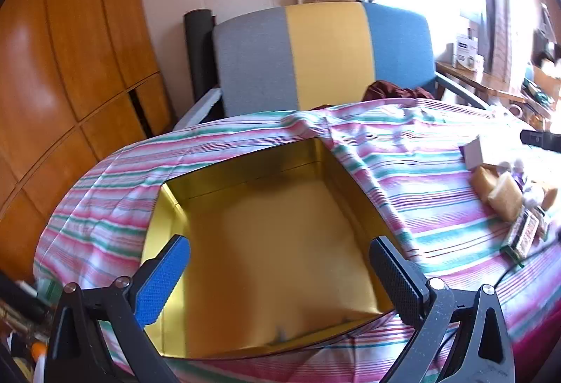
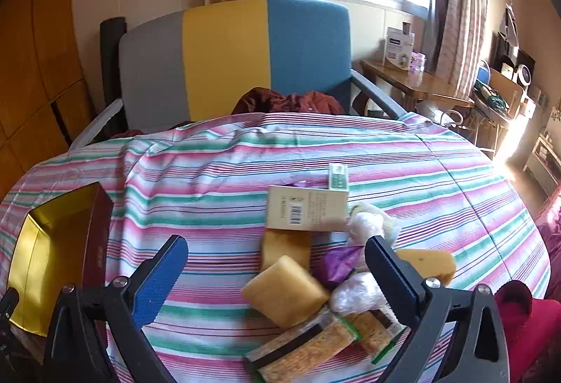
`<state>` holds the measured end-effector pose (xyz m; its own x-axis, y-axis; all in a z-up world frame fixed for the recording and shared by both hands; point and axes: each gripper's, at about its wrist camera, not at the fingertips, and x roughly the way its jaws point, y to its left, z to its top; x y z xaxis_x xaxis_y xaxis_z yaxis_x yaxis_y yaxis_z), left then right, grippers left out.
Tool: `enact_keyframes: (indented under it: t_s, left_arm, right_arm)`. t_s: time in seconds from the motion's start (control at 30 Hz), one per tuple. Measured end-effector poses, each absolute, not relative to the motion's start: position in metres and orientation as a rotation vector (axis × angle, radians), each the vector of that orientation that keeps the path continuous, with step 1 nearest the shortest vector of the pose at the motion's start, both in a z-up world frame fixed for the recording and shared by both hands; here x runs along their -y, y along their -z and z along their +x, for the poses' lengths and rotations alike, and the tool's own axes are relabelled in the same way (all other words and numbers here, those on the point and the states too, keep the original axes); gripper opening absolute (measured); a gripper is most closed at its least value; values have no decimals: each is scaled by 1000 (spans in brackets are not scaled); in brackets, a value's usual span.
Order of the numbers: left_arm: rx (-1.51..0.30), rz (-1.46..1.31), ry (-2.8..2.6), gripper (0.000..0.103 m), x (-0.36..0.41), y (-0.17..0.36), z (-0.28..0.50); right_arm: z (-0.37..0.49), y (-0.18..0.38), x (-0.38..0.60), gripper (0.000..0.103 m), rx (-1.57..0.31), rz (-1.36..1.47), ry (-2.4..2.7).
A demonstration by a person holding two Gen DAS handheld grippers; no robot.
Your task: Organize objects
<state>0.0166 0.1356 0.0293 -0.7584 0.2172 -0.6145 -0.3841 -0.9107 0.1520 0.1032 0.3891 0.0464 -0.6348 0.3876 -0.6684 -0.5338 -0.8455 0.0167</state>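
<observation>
An open box with a gold lining (image 1: 266, 250) lies on the striped cloth; nothing shows inside it. My left gripper (image 1: 280, 260) hovers open just over it. The box also shows at the far left of the right wrist view (image 2: 52, 253), with dark red outer walls. My right gripper (image 2: 277, 264) is open above a heap of small items: a yellow sponge block (image 2: 285, 292), a second sponge (image 2: 285, 248), a beige carton with a barcode (image 2: 306, 207), a small green pack (image 2: 337, 177), cracker packs (image 2: 308, 348), a purple wrapper (image 2: 338, 265) and white plastic-wrapped lumps (image 2: 357, 292).
The striped cloth (image 2: 420, 172) covers a rounded table. A grey, yellow and blue chair (image 2: 231, 60) with dark red clothing (image 2: 291, 102) stands behind it. A wooden wardrobe (image 1: 70, 67) is at left. A cluttered desk (image 2: 413, 81) and shelves are at right by the window.
</observation>
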Motion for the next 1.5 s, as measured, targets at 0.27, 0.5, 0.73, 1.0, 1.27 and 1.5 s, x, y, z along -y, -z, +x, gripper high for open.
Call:
enact_keyframes:
  t_s: [0.27, 0.5, 0.73, 1.0, 1.27, 1.5]
  left_arm:
    - [-406, -868, -2475, 103, -177, -26, 20]
    - [-336, -929, -2316, 103, -225, -23, 16]
    - [-350, -1008, -2144, 103, -280, -10, 5]
    - [-344, -1065, -1969, 101, -354, 9, 5]
    - [-126, -1225, -1783, 93, -409, 27, -6]
    - [-63, -1354, -1711, 61, -439, 58, -16]
  right_arm:
    - [129, -30, -451, 103, -355, -862, -2348]
    - [155, -19, -489, 103, -636, -764, -2299]
    - [161, -13, -498, 103, -757, -763, -2286]
    - [170, -9, -507, 103, -832, -751, -2242]
    - [171, -7, -512, 103, -868, -748, -2227]
    - [171, -4, -516, 103, -883, -755, -2223]
